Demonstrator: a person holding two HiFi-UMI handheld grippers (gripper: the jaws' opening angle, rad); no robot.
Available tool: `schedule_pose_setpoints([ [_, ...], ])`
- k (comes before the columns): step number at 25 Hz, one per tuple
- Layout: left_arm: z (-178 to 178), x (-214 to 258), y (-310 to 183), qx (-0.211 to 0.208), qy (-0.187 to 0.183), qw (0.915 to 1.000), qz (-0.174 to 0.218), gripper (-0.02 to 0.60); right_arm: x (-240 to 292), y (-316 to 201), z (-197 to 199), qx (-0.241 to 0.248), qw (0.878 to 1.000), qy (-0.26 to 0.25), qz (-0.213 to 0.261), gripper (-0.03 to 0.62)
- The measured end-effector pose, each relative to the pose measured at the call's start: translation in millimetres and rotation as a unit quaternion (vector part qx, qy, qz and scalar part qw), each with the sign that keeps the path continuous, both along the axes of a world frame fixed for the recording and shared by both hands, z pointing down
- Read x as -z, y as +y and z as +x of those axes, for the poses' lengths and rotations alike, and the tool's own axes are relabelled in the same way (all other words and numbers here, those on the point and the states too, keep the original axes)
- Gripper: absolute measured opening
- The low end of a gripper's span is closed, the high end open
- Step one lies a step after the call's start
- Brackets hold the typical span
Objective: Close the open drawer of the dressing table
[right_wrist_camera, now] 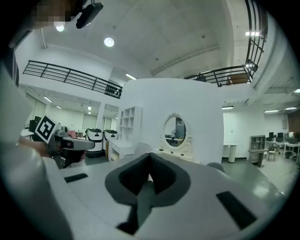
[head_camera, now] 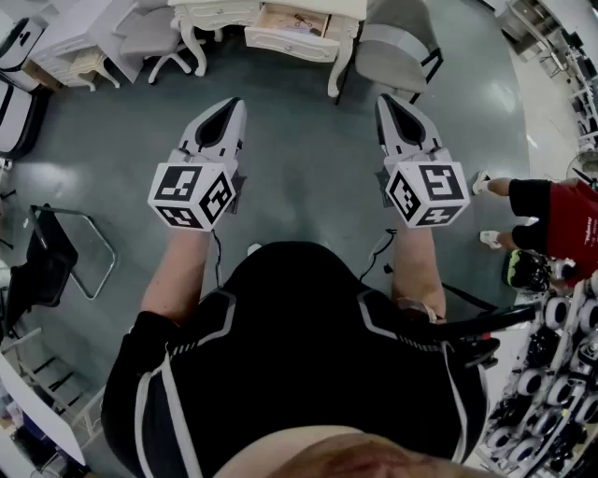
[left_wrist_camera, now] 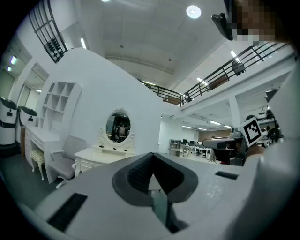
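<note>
Jaws together, nothing held, on both your left gripper (head_camera: 231, 105) and right gripper (head_camera: 387, 101). Drawer (head_camera: 291, 31) of the dressing table (head_camera: 217, 11) stands open, well ahead of you. Nothing done yet: approach and push both remain.

Shiny floor, painted table
We see a smooth, glossy floor (head_camera: 308, 140) and a dressing table (head_camera: 220, 13) of cream painted wood.

Black short-sleeved shirt (head_camera: 299, 327) with white stripes; white left gripper (head_camera: 227, 105) and right gripper (head_camera: 386, 99), black-and-white marker cubes (head_camera: 193, 194).
</note>
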State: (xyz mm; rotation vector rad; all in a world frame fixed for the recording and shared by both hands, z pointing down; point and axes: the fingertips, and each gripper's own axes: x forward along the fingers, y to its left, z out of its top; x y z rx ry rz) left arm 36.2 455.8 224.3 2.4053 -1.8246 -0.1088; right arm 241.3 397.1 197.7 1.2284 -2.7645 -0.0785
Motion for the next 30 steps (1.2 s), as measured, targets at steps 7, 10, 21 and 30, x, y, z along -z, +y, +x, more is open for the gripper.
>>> schedule_pose_setpoints([
  [7, -7, 4, 10, -0.007, -0.018, 0.9998, 0.005, 0.003, 6, 5, -9, -0.008, 1.000, -0.001, 0.004, 0.003],
  [10, -14, 2, 13, -0.010, -0.019, 0.9998, 0.003, 0.003, 9, 7, -16, -0.007, 1.000, -0.016, 0.005, 0.005],
  [21, -59, -9, 22, -0.028, -0.012, 0.9995, 0.007, 0.003, 0, 17, -65, -0.017, 1.000, -0.006, 0.008, 0.005],
  [30, -78, -17, -6, -0.039, -0.024, 0.9989, 0.009, 0.003, -10, -10, -97, -0.013, 1.000, 0.004, 0.002, 0.005],
])
